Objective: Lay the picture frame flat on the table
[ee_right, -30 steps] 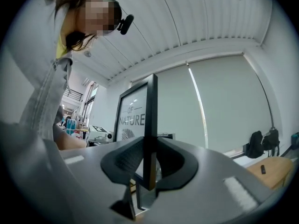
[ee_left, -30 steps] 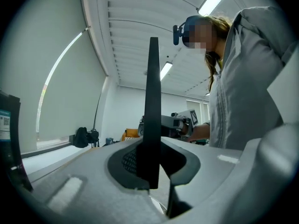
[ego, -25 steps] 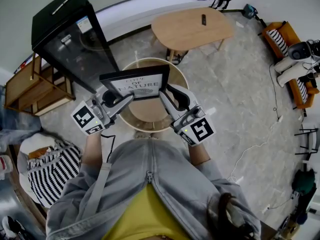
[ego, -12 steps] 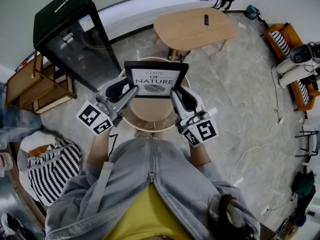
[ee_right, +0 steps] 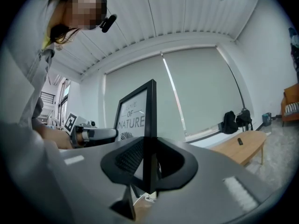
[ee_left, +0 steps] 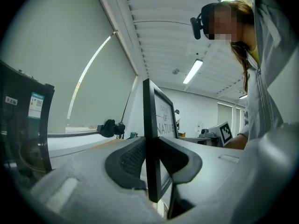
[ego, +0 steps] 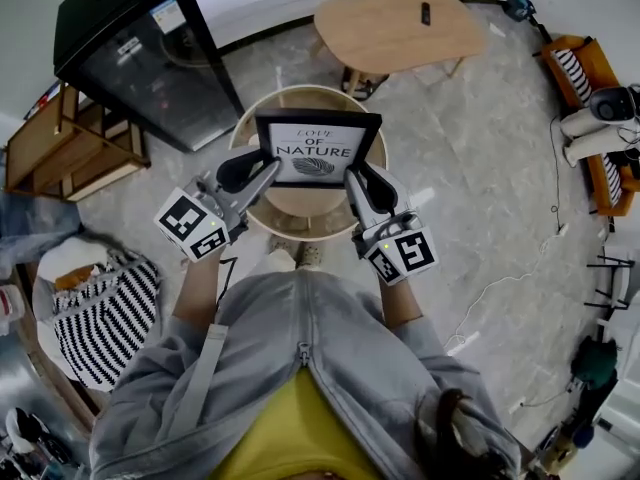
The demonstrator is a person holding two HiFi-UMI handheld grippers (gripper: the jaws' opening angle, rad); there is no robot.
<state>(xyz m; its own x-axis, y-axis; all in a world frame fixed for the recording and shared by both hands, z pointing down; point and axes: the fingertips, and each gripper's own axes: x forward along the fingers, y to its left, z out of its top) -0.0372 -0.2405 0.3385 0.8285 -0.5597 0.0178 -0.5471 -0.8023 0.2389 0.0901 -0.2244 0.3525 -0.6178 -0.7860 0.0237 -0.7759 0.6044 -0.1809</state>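
A black picture frame [ego: 318, 148] with the print "LOVE OF NATURE" is held upright above the round wooden table [ego: 243, 131], facing me. My left gripper [ego: 268, 171] has its jaws on the frame's left edge and they are closing, both pads against the edge [ee_left: 148, 111]. On the right edge [ee_right: 150, 111], my right gripper [ego: 353, 177] is shut. The frame's stand leg shows below the right jaws. The left gripper [ee_left: 150, 161] and the right gripper [ee_right: 150, 161] each have the thin edge between their black pads.
A black glass-door cabinet [ego: 140, 58] stands at the left rear with a wooden shelf [ego: 60, 158] beside it. An oval wooden table [ego: 400, 28] is behind the round one. An orange sofa [ego: 585, 78] is at the right, a striped bag [ego: 100, 328] at the left.
The frame has gone from tilted to level and has moved forward over the round table with both grippers. Its print now faces me squarely.
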